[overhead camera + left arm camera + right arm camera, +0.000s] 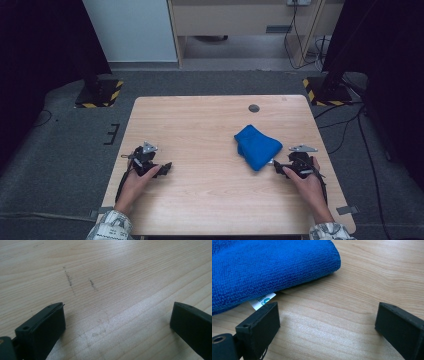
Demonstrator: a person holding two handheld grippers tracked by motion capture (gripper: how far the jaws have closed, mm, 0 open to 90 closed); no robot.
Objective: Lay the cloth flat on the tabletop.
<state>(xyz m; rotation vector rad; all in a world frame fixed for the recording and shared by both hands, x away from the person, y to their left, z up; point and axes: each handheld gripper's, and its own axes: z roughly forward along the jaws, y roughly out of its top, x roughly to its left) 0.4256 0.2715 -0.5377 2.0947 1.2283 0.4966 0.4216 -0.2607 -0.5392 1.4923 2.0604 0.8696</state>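
A folded blue cloth (pixel 256 146) lies on the right half of the wooden table (pixel 200 125). Up close in the right gripper view, the blue cloth (pixel 267 270) shows a white label (pixel 262 301) sticking out from under its edge. My right gripper (pixel 278 167) rests on the table just right of the cloth's near corner, jaws wide apart with bare wood between them; my right gripper (pixel 327 322) has its left jaw next to the label. On the left side of the table my left gripper (pixel 165 167) sits low, and my left gripper (pixel 117 322) stands open over bare wood.
A small round grey cap (pixel 254 108) is set into the table near its far edge. Faint dark scuff marks (pixel 68 280) cross the wood ahead of the left gripper. Black stands with yellow-striped bases (pixel 100 92) sit on the floor beyond both far corners.
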